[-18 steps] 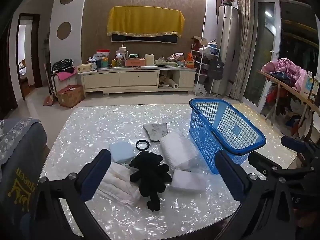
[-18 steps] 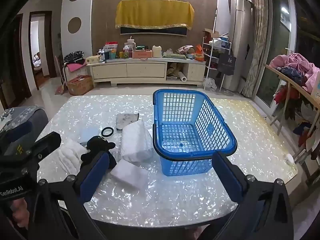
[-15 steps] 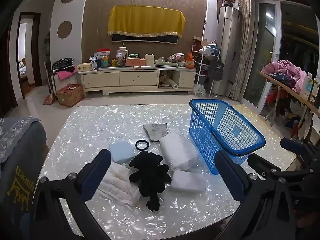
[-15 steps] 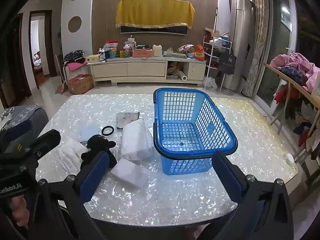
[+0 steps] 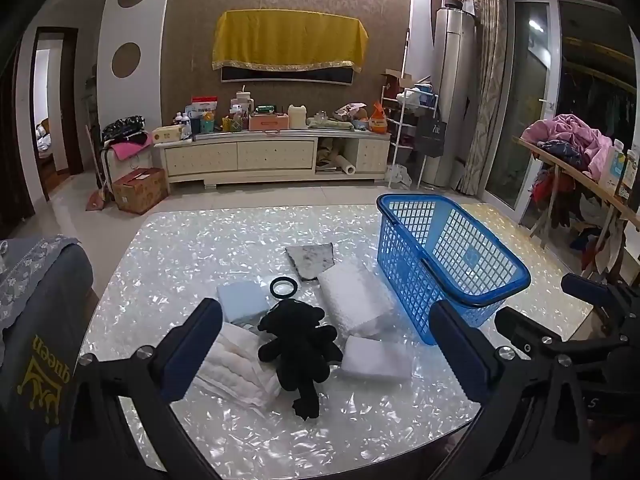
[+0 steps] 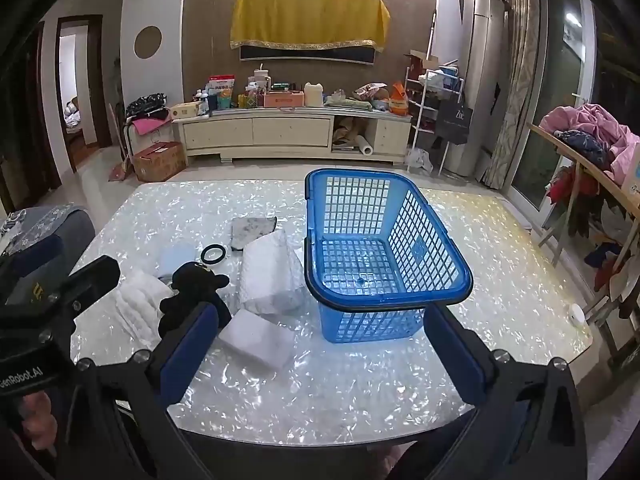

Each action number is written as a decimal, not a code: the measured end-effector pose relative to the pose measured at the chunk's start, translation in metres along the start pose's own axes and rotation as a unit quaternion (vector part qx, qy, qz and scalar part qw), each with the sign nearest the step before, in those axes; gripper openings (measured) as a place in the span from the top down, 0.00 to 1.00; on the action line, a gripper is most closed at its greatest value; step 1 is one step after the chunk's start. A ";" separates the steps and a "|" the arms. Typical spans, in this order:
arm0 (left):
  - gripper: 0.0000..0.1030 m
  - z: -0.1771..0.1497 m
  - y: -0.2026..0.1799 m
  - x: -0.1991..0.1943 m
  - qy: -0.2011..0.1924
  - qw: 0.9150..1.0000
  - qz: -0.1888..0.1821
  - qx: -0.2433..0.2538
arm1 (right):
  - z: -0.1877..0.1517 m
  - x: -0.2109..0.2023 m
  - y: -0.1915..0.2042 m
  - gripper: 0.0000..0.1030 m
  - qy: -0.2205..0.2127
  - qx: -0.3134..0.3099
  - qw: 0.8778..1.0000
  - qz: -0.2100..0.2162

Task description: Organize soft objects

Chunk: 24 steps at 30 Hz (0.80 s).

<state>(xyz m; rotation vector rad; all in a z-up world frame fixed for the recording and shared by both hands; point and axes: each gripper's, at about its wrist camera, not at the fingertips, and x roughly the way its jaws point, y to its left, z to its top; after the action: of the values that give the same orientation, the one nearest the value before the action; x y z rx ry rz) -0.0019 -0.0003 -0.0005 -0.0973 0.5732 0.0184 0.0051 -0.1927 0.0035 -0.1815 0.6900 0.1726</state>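
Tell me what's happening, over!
Left gripper open, right gripper open, both empty. Black plush toy on table, blue basket empty. Nothing blocking.

Ahead of the left gripper (image 5: 326, 344), a black plush toy (image 5: 299, 344) is lying among white folded cloths (image 5: 236, 364) — the blue basket (image 5: 448, 256) is standing empty, to its right.

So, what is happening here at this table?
A person holds a gripper in each hand above the table; the left gripper and right gripper are both open and hold nothing. A black plush toy, white towels and white foam pads lie beside an empty blue basket. Nothing is sorted yet.
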 end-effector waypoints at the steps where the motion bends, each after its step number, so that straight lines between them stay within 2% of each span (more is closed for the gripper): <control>1: 0.00 0.000 0.000 0.000 0.001 1.000 0.000 0.000 | 0.000 0.000 0.001 0.00 0.000 -0.001 1.000 -0.001; 24: 0.00 -0.002 -0.001 0.003 0.009 1.000 -0.004 0.008 | -0.003 0.000 0.003 0.00 0.007 -0.017 1.000 -0.002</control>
<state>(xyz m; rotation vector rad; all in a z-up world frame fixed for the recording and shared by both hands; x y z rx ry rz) -0.0001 -0.0016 -0.0036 -0.0849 0.5912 0.0053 0.0023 -0.1909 0.0011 -0.2174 0.7000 0.1807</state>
